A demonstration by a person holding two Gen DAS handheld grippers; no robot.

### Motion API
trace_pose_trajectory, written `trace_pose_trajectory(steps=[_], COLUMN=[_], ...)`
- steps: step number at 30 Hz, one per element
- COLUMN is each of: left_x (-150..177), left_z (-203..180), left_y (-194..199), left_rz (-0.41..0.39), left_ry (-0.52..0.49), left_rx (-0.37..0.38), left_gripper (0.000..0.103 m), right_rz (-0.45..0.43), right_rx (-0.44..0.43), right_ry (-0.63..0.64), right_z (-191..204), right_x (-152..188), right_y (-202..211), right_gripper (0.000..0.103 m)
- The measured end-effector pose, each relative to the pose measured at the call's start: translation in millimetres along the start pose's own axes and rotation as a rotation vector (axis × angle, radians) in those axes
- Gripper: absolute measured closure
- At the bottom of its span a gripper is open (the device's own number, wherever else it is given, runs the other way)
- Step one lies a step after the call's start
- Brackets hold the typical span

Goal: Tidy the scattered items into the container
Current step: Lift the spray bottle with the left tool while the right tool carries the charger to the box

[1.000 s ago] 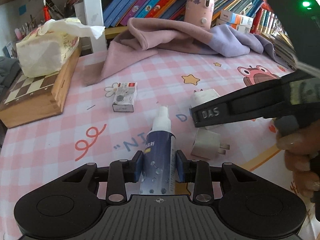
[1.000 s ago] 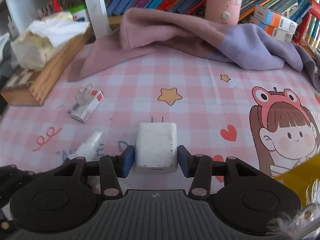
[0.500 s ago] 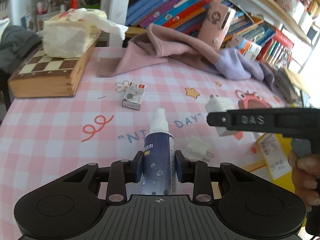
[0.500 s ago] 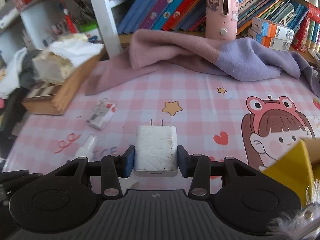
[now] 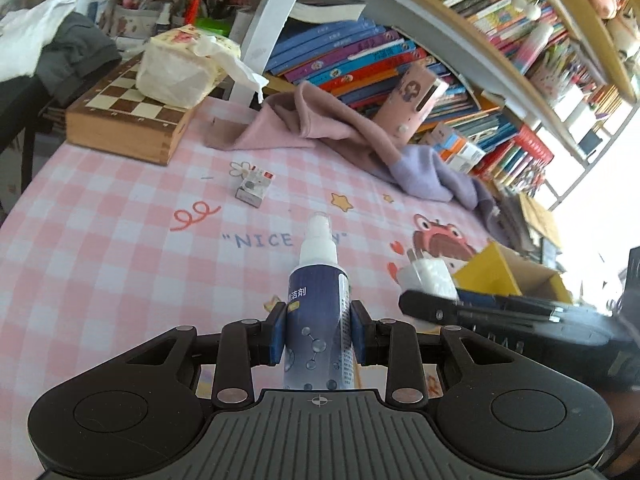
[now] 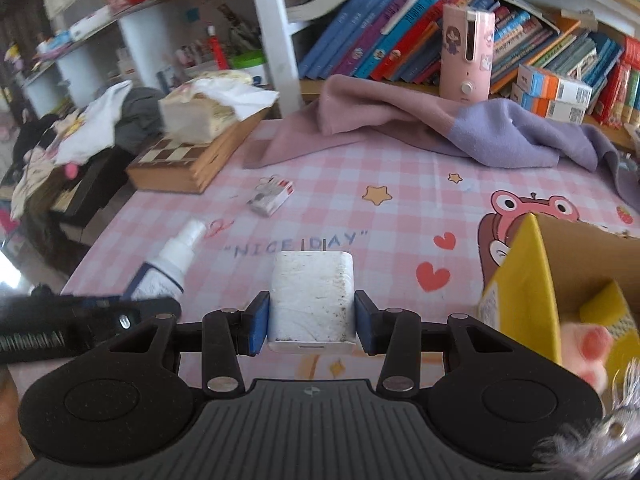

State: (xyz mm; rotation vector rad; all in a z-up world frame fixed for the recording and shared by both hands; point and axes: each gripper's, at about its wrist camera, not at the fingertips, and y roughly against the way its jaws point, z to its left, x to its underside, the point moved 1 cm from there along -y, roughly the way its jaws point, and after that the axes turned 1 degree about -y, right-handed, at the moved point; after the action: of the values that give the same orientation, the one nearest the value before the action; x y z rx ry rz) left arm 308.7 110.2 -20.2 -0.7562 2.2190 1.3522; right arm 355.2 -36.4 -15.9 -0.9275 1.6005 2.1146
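Spray bottle (image 5: 318, 312) clamped upright in the left gripper (image 5: 318, 334) above the pink checked tablecloth (image 5: 100, 264), small carton (image 6: 270, 196) lying further back, white charger (image 6: 312, 300) pinched in the right gripper (image 6: 312, 322), yellow cardboard box (image 6: 532, 280) just beside it on the right.

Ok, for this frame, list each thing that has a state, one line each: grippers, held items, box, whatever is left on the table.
left gripper: shut on the spray bottle
spray bottle: held off the table, nozzle forward
right gripper: shut on the charger
charger: held, prongs forward
cardboard box: open
small carton: lying flat on the table, not yet picked up
pink cloth: crumpled at the table's back
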Motion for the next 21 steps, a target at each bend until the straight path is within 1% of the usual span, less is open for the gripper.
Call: trace_pose_trajectory(steps=[6, 11, 21], left_x=[23, 43, 86], left_z=[-1, -1, -7], left_y=[32, 56, 112], left_rz=[-0.014, -0.021, -0.061], left_ry=[0.047, 0.094, 0.103], left_rx=[0.03, 0.061, 0.096], left_gripper=[0.073, 0.073, 0.073], right_rz=[0.006, 0.003, -0.023], right_rx=[-0.012, -0.018, -0.009], right_ry=[0.027, 0.011, -0.001], right_z=[13, 25, 49], right_x=[30, 54, 99], right_y=[33, 57, 105], right_gripper=[0.062, 0.062, 0.062])
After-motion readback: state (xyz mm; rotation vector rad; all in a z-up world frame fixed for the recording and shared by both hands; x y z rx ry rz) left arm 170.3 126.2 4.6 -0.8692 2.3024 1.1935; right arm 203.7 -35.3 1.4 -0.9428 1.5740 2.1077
